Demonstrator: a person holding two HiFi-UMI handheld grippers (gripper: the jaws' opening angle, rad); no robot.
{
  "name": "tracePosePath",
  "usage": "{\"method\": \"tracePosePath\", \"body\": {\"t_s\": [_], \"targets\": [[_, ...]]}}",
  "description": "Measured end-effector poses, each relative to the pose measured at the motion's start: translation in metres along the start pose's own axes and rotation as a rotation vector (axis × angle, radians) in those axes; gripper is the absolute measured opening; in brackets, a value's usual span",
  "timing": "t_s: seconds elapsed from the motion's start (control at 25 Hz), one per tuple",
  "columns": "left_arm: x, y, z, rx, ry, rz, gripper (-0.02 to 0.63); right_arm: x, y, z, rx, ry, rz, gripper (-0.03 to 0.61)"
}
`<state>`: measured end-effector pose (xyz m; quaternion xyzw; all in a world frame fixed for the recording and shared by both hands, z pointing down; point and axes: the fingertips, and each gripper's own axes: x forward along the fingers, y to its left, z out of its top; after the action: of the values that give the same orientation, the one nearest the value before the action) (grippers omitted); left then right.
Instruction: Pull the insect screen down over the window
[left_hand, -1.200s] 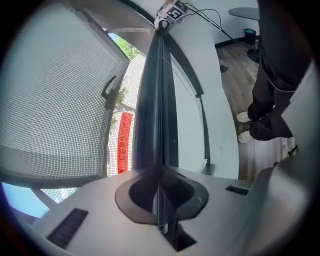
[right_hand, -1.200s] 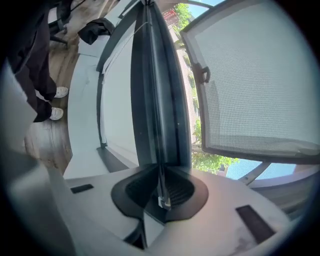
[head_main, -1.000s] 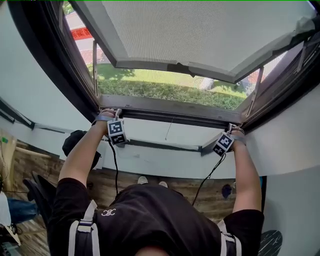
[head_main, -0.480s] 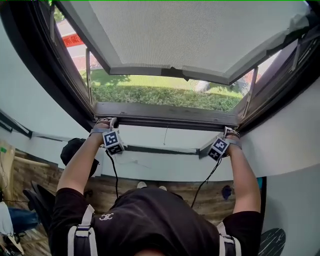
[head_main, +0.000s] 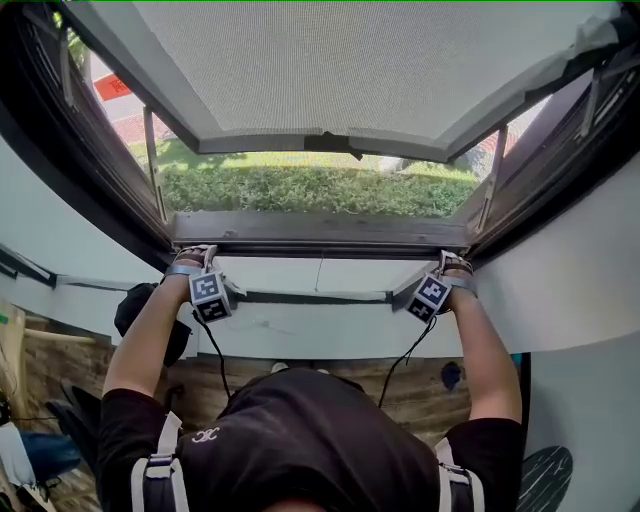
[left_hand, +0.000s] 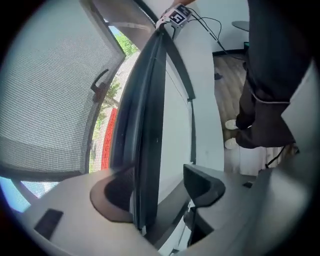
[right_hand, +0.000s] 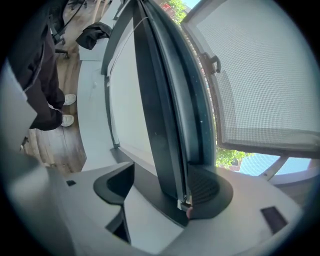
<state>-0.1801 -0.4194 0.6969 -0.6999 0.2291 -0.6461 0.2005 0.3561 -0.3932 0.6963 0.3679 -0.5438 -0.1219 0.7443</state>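
- The insect screen's dark pull bar (head_main: 320, 232) lies level along the bottom of the window opening, just above the white sill (head_main: 280, 275).
- The left gripper (head_main: 192, 256) sits at the bar's left end. Its 2 jaws have just been opening and stand apart. The bar's edge runs between them, close beside the window-side pad (left_hand: 112, 194) and clear of the other.
- The right gripper (head_main: 450, 264) sits at the bar's right end. Its 2 jaws have also just been opening and stand wide. The bar is between them, next to the window-side pad (right_hand: 207, 187), with a gap to the room-side one.
- Beyond the bar, a grey mesh-textured panel (head_main: 350, 70) tilts outward, with a dark handle (head_main: 328, 143) on its lower edge.
- A green hedge (head_main: 310, 190) shows between panel and bar.
- The person's black shirt (head_main: 310, 440) fills the foreground above a wood floor (head_main: 250, 372).
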Motion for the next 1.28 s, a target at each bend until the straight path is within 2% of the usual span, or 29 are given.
{"method": "tracePosePath", "body": {"t_s": [0.12,0.2,0.28,0.36,0.48,0.56,0.64,0.72,0.8,0.88,0.92,1.0,1.04,1.16,1.28], "targets": [[0.008,-0.003,-0.002,0.007,0.021,0.043,0.348,0.007,0.000,-0.003,0.000,0.010,-0.038,0.341],[0.012,-0.002,-0.003,-0.027,0.013,0.079,0.370,0.008,-0.001,-0.002,0.017,0.002,-0.054,0.340],[0.013,0.003,0.000,-0.072,-0.029,0.111,0.340,0.008,-0.003,-0.002,0.038,-0.022,-0.051,0.296],[0.011,0.011,0.001,-0.102,-0.049,0.135,0.265,0.007,-0.009,-0.001,0.042,-0.037,-0.040,0.282],[0.007,0.015,-0.003,-0.160,-0.036,0.136,0.259,-0.007,-0.015,0.003,0.066,-0.030,-0.018,0.270],[0.008,0.012,-0.010,-0.200,-0.030,0.141,0.258,-0.017,-0.014,0.001,0.141,-0.031,-0.013,0.259],[0.005,0.013,-0.018,-0.211,-0.011,0.153,0.258,-0.022,-0.015,-0.002,0.197,-0.030,-0.026,0.270],[-0.002,0.013,-0.026,-0.230,0.009,0.138,0.258,-0.020,-0.018,-0.003,0.208,-0.039,-0.059,0.278],[-0.006,0.019,-0.029,-0.261,-0.010,0.166,0.254,-0.022,-0.021,-0.002,0.214,-0.054,-0.083,0.286],[-0.016,0.028,-0.023,-0.310,-0.074,0.221,0.204,-0.032,-0.027,0.006,0.255,-0.113,-0.123,0.244],[-0.024,0.031,-0.017,-0.347,-0.115,0.237,0.153,-0.040,-0.030,0.011,0.299,-0.159,-0.144,0.198],[-0.038,0.035,-0.001,-0.444,-0.203,0.241,0.050,-0.060,-0.039,0.022,0.448,-0.264,-0.162,0.040],[-0.044,0.038,0.008,-0.498,-0.250,0.241,0.031,-0.071,-0.043,0.029,0.541,-0.317,-0.152,0.008],[-0.069,0.051,0.044,-0.643,-0.399,0.256,0.015,-0.103,-0.052,0.049,0.808,-0.488,-0.105,0.006],[-0.104,0.072,0.079,-0.760,-0.546,0.301,0.015,-0.146,-0.071,0.072,1.023,-0.682,-0.090,0.006]]}}
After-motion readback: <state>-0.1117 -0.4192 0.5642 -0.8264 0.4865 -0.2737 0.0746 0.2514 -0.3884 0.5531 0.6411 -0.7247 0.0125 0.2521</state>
